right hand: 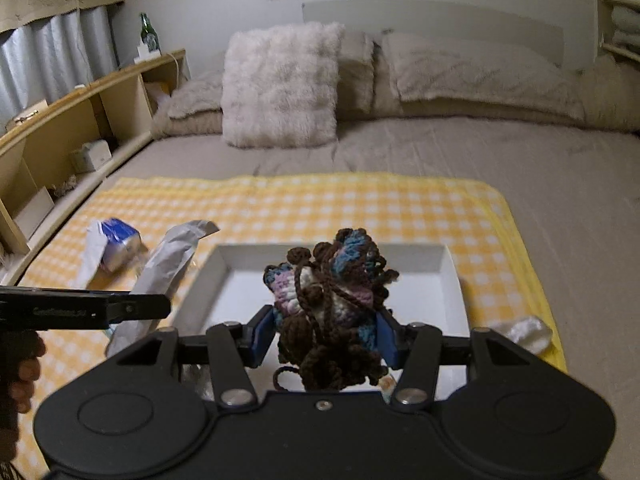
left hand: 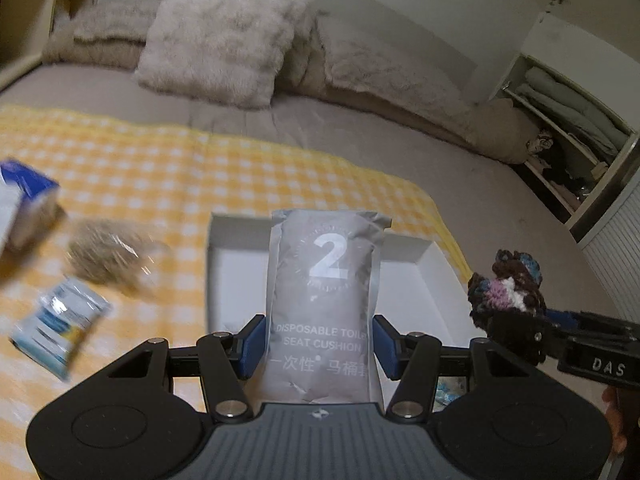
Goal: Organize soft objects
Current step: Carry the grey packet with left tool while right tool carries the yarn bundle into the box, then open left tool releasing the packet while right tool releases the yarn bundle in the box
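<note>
Fingers (left hand: 256, 344) of the left gripper (left hand: 320, 346) are pinching the toilet seat cushion packet (left hand: 326, 280), the right gripper (right hand: 326, 338) is pinching the crocheted yarn bundle (right hand: 328, 312), both nearing release into the white tray (right hand: 424, 296) at lower centre.

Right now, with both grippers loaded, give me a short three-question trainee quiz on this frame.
1. True or false: the left gripper holds the grey pouch.
2. What does the right gripper hold? A) crocheted yarn piece B) tissue pack C) fluffy pillow
3. Fill in: the white tray lies on a yellow checked ____.

Key: 1 true; 2 A; 3 blanket.
</note>
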Motion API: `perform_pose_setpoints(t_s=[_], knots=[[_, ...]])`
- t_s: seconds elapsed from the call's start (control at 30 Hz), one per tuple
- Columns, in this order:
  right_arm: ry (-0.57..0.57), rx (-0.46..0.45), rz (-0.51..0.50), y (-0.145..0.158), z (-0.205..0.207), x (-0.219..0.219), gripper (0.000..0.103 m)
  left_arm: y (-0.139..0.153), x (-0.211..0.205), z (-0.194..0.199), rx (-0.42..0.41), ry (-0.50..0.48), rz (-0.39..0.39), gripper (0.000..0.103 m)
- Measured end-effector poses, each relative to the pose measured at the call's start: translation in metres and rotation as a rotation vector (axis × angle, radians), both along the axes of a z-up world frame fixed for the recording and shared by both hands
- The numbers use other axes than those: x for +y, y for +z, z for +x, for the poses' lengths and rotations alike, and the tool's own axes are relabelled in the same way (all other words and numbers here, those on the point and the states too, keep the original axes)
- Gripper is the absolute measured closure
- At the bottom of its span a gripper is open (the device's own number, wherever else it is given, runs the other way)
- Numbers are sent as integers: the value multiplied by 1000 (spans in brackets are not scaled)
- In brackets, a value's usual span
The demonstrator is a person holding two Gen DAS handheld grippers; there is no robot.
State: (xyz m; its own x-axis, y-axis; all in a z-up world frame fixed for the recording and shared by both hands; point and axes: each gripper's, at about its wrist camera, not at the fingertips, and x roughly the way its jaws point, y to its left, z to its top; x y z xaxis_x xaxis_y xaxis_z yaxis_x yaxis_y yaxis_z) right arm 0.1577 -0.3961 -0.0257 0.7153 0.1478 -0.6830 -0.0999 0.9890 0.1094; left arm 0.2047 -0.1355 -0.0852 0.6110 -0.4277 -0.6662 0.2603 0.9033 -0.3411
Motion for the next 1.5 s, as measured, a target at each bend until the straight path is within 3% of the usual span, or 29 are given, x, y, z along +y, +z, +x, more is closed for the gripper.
perform_pose_setpoints(t_s=[0.4,0.73,0.8,0.87,1.0,1.23,1.5], knots=[[92,189,49,-45,13,-5,50,-61,-41,14,192,46,-97,46],[200,336,-34,-82,25,12,49,-92,-50,25,258,77,-29,45],[219,350,-66,-87,25,16,44,-95,-52,26,262,69,-19,38],[250,361,-95,-89,24,21,40,-97,-55,28,262,55,-19,30],[293,354,-120,-85,17,22,31,-97,-56,29,279,52,-28,30],[256,314,-106,-69,11,7,31,-89,-55,19,285,23,-10,30],[213,258,-89,-50,-2,2,29,-65,-52,5,220,-2,-2,30]])
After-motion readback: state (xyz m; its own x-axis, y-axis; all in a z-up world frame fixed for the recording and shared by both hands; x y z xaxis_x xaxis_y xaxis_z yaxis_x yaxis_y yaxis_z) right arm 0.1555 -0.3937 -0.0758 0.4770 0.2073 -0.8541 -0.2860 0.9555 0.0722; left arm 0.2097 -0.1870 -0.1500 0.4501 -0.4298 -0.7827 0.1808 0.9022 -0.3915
